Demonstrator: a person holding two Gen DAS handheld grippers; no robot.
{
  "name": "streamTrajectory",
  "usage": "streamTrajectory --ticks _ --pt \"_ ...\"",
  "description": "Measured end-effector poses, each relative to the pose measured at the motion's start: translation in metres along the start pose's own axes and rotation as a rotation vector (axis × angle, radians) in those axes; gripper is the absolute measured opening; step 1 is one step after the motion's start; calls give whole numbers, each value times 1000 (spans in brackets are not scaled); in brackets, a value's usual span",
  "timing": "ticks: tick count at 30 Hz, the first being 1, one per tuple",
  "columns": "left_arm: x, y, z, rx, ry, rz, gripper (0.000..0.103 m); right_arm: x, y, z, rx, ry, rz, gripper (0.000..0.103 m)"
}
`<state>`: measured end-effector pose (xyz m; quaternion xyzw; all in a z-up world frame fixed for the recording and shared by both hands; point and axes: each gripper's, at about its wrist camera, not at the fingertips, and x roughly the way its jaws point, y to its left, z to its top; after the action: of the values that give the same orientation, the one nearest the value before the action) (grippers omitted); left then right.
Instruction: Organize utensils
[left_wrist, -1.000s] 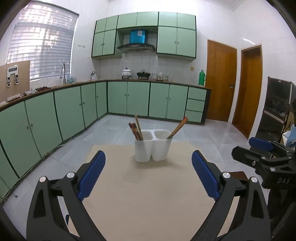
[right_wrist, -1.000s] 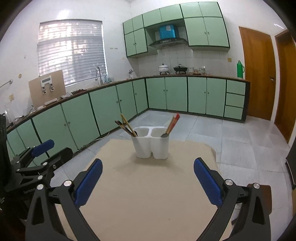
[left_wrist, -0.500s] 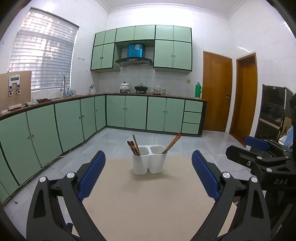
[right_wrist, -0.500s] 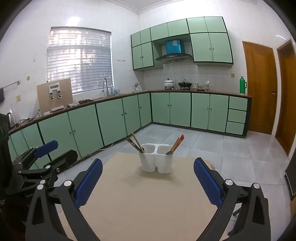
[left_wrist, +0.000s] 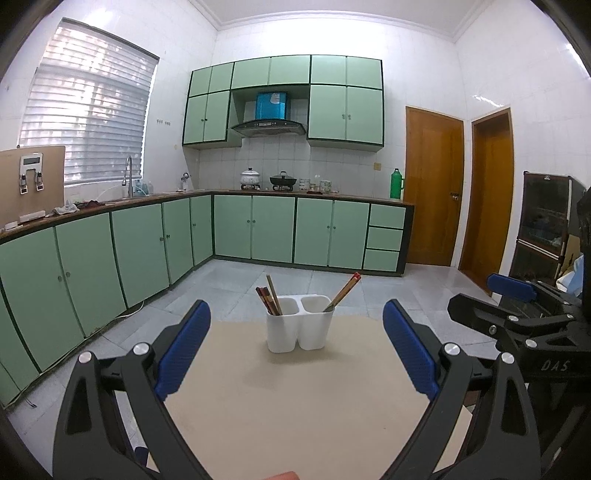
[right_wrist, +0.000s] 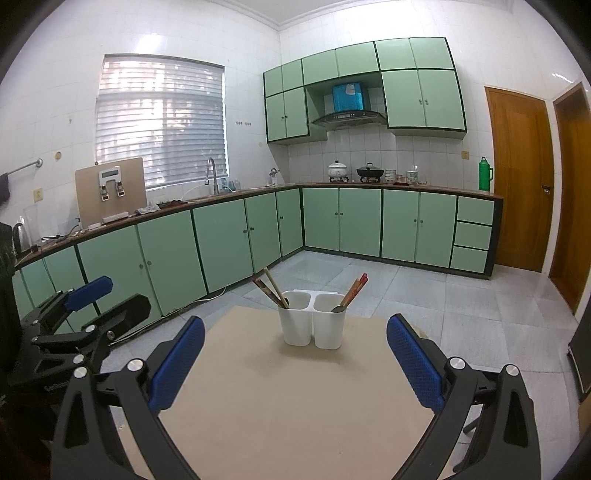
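Left tongs (left_wrist: 293, 349): being held wide open, empty.
Right tongs (right_wrist: 295, 363): likewise spread, nothing gripped.
Holder (left_wrist: 300, 328): being seen centre frame, dead ahead between both, far end of worktop (left_wrist: 295, 413).
Utensils: chopsticks (left_wrist: 269, 300) leaning upper left, spoon (left_wrist: 343, 291) leaning upper right.
Nearer tongs: cannot be told.

"DAS" on right tongs (left_wrist: 511, 291) — other lettering unreadable

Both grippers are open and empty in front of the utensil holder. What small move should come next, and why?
Probably hold back and make no new grasp. The white holder stands upright on the table, with chopsticks in its left cup and a red-tipped utensil leaning in its right cup. No loose utensil shows on the table, and the left gripper and right gripper are open and empty.
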<state>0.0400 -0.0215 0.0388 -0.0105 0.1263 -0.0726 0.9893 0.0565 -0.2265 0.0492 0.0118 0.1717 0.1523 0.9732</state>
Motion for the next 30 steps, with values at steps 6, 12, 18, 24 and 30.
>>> streamTrajectory --ticks 6,12,18,24,30 --pt "-4 -1 1 5 -7 3 92 0 0 0 0 -2 0 97" --pt "-6 -3 0 2 -7 4 92 -1 1 0 -2 -4 0 97" --pt "-7 -2 1 1 -9 4 92 -1 1 1 -3 -5 2 97" --pt "-6 -1 0 1 -8 4 92 -2 1 2 -6 -4 2 97" --pt "-6 -1 0 1 -8 3 92 -2 1 2 -8 -6 2 97"
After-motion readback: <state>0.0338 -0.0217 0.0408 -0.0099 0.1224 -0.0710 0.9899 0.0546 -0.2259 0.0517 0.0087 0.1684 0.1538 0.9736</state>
